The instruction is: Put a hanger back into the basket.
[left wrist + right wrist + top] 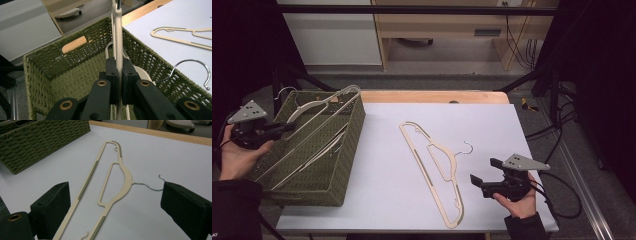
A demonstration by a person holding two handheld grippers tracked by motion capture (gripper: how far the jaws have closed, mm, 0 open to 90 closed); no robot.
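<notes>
Left tongs point(119, 82) clamp a cream plastic hanger point(118, 37) in the green woven basket point(75, 37) at the table's left edge; next it needs lifting out; right tongs point(120, 207) gape empty

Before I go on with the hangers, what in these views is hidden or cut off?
- Left gripper view: the held hanger runs off the top edge; its lower part is behind the left gripper.
- High view: how many hangers lie in the basket is unclear; they overlap.
- Right gripper view: the table hanger has its lower end cut off by the bottom edge, and the right gripper pad covers part of the hook.
</notes>
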